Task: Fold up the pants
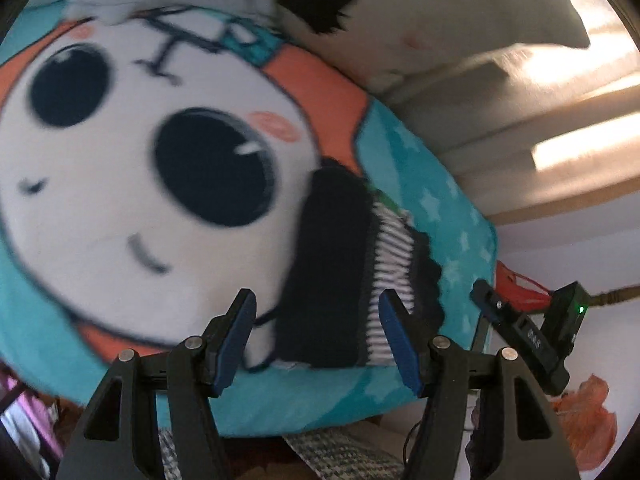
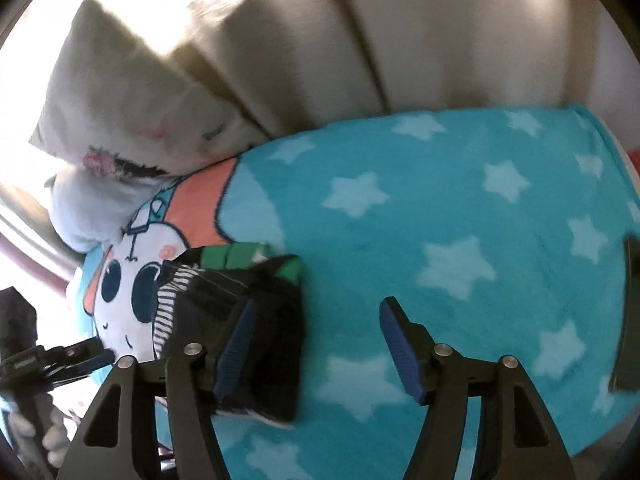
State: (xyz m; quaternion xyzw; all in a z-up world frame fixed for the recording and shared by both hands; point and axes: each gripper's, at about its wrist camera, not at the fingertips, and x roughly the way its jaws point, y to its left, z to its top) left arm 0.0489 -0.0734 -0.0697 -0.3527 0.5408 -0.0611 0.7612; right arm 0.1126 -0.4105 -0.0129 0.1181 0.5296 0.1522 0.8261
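Observation:
The pants [image 1: 328, 248] lie folded into a small dark bundle with a striped band on the teal cartoon-face blanket [image 1: 100, 200]. My left gripper [image 1: 318, 332] hovers just short of the bundle with its blue pads apart and nothing pinched. In the right wrist view the pants [image 2: 272, 340] show a green patch at the far end. My right gripper [image 2: 316, 340] stands open over the starred blanket [image 2: 440, 220], its left finger in front of the bundle's right side. Each view shows the other tool: the right gripper [image 1: 486, 298] and the left gripper [image 2: 94, 354], held by a hand [image 2: 52, 436].
A white pillow [image 2: 120, 92] leans on beige wall panels [image 2: 360, 40] behind the bed. A dark flat object [image 2: 628, 312] lies at the blanket's right edge. Beyond the bed's edge are a red item [image 1: 516, 280] and orange cloth [image 1: 584, 424].

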